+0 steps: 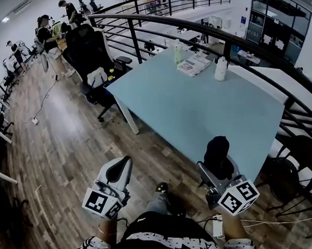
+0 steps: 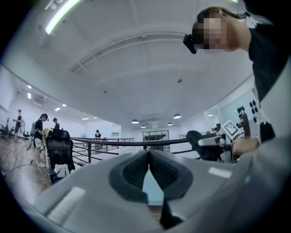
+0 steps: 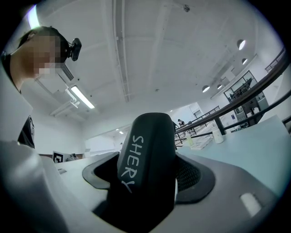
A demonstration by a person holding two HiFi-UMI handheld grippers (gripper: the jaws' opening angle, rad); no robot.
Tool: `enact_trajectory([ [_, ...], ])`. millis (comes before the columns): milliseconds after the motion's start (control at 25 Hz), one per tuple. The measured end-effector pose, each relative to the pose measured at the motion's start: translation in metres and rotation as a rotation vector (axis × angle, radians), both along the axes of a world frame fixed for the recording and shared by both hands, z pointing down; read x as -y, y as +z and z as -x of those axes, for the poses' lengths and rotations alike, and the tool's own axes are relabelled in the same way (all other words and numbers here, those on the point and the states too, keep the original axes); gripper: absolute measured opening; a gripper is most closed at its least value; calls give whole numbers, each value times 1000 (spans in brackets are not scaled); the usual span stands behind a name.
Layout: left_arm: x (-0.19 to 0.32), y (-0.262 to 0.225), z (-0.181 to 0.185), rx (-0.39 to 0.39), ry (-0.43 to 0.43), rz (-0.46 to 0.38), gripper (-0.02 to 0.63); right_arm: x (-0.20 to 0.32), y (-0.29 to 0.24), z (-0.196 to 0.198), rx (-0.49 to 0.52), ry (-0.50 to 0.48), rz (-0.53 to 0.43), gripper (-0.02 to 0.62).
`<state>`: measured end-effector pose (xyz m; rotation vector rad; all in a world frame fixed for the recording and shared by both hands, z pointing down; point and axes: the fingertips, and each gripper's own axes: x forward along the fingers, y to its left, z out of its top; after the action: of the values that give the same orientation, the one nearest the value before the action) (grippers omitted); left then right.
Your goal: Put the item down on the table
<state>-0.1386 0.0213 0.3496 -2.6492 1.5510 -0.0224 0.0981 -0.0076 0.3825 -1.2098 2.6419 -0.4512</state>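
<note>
Though plain black overhead, right tongs' item lettered "SHERY"

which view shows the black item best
Right gripper view: the black item fills it, clamped between the jaws, lettering readable. Head view shows a small dark shape; left gripper view, a distant silhouette.

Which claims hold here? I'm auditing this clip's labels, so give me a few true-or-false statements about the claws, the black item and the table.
The right claw grips a black item lettered SHERY. True.
The left claw holds a cup. False: it is shut and empty.
The black item lies released on the table. False: the right claw grips it.
A white bottle stands at the table's far end. True.
</note>
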Motion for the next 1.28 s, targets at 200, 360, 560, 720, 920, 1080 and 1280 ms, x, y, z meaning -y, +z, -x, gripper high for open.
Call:
enact_trajectory([
  [200, 32, 6, -15, -26, 53, 2, 0, 21, 0, -12, -23, 42, 3, 371],
  [360, 74, 10, -23, -78, 103, 4, 0, 48, 0, -16, -51, 76, -6, 371],
  [560, 117, 9, -28, -68, 163, -7, 0, 79, -1, -18, -67, 125, 7, 373],
  [720, 152, 23, -29, -55, 184, 41, 0, 102, 2, -17, -64, 149, 15, 373],
  [920, 198, 21, -46, -60, 249, 34, 0, 134, 4, -24, -71, 188, 25, 371],
  [1080, 233, 16, -57, -52, 292, 24, 0, 160, 0, -32, -64, 227, 25, 373],
  [1280, 272, 16, -66, -52, 334, 21, 0, 191, 0, -33, -57, 260, 34, 371],
])
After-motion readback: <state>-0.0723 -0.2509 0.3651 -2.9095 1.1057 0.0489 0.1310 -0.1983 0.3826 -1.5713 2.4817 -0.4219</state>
